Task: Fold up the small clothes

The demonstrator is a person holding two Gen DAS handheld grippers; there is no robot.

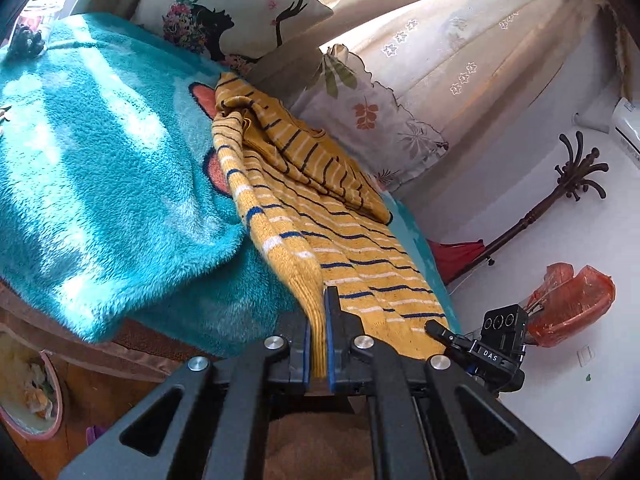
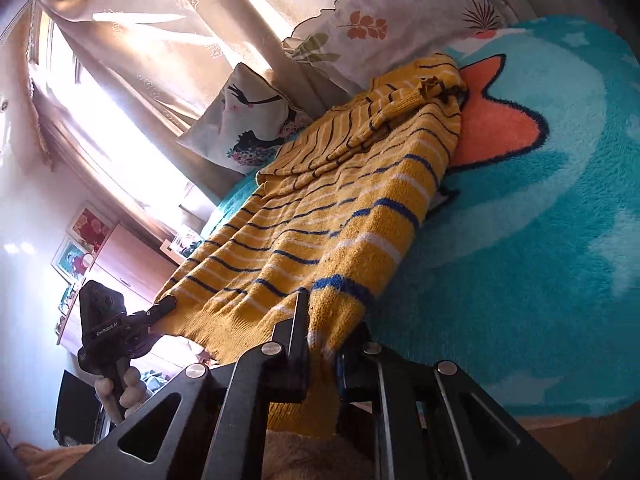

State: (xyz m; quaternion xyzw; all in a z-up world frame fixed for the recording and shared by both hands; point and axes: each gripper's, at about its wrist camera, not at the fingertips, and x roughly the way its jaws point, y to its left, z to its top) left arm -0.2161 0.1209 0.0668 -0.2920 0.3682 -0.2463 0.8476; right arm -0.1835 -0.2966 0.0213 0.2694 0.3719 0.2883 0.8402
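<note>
A yellow knit sweater [image 1: 320, 216] with blue and white stripes lies stretched over a fluffy teal blanket [image 1: 100, 160]. My left gripper [image 1: 318, 320] is shut on one bottom corner of its hem. My right gripper [image 2: 324, 332] is shut on the other bottom corner of the sweater [image 2: 320, 208]. Each gripper shows in the other's view: the right one [image 1: 436, 328] at the hem's far corner, the left one [image 2: 168, 304] likewise. The sleeves lie bunched over the sweater's far end by the pillows. The hem is lifted off the teal blanket [image 2: 540, 220].
Two printed pillows [image 1: 240, 12] [image 1: 380, 120] lean against a curtain behind the sweater. A coat stand [image 1: 560, 200] and a red bag [image 1: 576, 304] are by the white wall. A round tray [image 1: 32, 392] sits on the floor to the left. A wooden cabinet [image 2: 128, 264] stands by the window.
</note>
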